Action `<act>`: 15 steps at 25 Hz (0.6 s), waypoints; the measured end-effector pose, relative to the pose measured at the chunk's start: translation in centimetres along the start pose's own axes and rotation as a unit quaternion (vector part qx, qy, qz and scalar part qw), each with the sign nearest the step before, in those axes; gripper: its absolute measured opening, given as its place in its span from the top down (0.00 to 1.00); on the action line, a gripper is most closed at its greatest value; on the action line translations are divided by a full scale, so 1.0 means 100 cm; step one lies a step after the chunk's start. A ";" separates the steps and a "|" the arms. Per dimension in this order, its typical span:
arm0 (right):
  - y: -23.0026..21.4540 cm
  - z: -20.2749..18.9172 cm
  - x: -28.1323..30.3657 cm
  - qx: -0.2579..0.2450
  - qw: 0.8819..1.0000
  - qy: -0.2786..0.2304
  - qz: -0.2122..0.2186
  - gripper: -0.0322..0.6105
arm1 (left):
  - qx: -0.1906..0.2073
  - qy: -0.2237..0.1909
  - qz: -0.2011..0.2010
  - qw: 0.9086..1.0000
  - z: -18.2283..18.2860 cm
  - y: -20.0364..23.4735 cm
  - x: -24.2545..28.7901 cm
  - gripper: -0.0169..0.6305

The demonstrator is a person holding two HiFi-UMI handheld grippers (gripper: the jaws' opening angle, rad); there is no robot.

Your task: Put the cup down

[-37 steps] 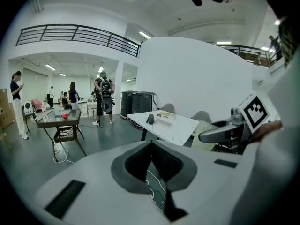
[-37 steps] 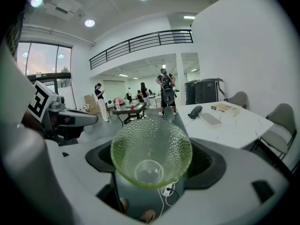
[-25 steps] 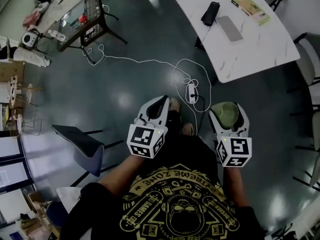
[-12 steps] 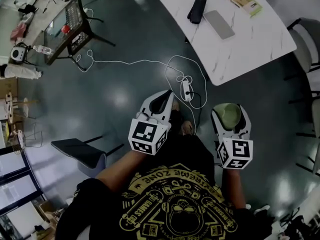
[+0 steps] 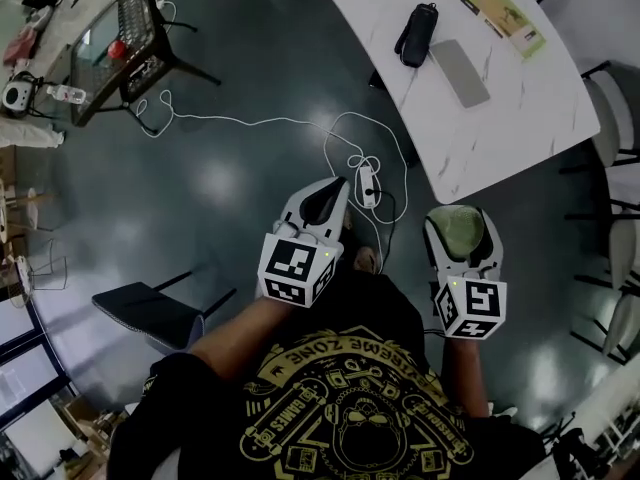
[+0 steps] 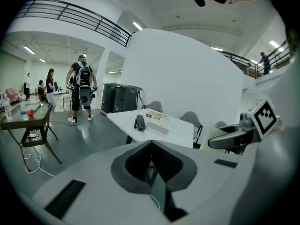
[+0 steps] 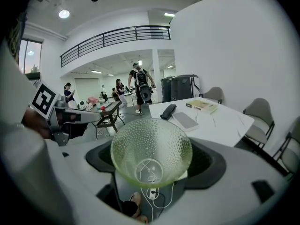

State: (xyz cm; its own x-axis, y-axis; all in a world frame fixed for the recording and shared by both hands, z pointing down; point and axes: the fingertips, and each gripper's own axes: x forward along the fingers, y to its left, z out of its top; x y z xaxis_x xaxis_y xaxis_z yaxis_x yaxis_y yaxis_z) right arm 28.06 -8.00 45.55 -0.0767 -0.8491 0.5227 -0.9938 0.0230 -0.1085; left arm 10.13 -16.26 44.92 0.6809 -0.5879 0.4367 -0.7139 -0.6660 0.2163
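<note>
— Right gripper view: what is seen between the jaws?
— A dimpled green glass cup (image 7: 151, 151) is clamped by the right gripper (image 5: 461, 218). It is held over the dark floor (image 5: 230, 168), near the corner of the white table (image 5: 520, 118).
— And the left gripper (image 5: 322, 200)?
— Its jaws are pressed together, and nothing is held.

1. A dark, glossy floor (image 5: 220, 168) throws back pale glare; a white cable (image 5: 262, 121) trails across it to a power strip (image 5: 366, 183).
2. A white marble tabletop (image 5: 510, 118) stands ahead, with grey chairs (image 7: 258, 116) beside it.
3. A curved white wall (image 7: 234, 46) rises behind it, and a railed balcony (image 7: 117, 35) runs under round ceiling lights (image 7: 64, 14).
4. A glass-topped side table (image 5: 115, 43) stands far left.
</note>
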 end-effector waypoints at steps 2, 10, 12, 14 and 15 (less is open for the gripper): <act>0.010 0.012 0.017 -0.011 1.000 0.004 0.004 0.32 | -0.003 -0.006 -0.003 1.000 0.008 0.014 0.006 0.96; 0.037 0.056 0.059 -0.031 1.000 0.001 -0.004 0.32 | 0.006 -0.020 -0.037 0.999 0.035 0.049 0.035 0.96; 0.033 0.063 0.061 -0.033 0.999 0.000 -0.018 0.32 | 0.016 -0.027 -0.050 0.998 0.046 0.049 0.044 0.96; 0.029 0.070 0.063 -0.033 0.999 -0.002 -0.029 0.32 | 0.022 -0.033 -0.060 0.997 0.056 0.049 0.052 0.96; 0.026 0.072 0.064 -0.033 0.999 -0.003 -0.033 0.32 | 0.023 -0.034 -0.064 0.997 0.059 0.049 0.055 0.96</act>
State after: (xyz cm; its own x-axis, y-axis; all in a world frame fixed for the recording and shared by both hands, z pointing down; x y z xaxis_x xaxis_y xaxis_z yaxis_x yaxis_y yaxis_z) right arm 25.56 -17.17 42.47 -0.0100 -0.8525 0.5226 -0.9998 0.0011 -0.0174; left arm 11.37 -25.46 43.25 0.7766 -0.5252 0.3479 -0.6133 -0.7567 0.2265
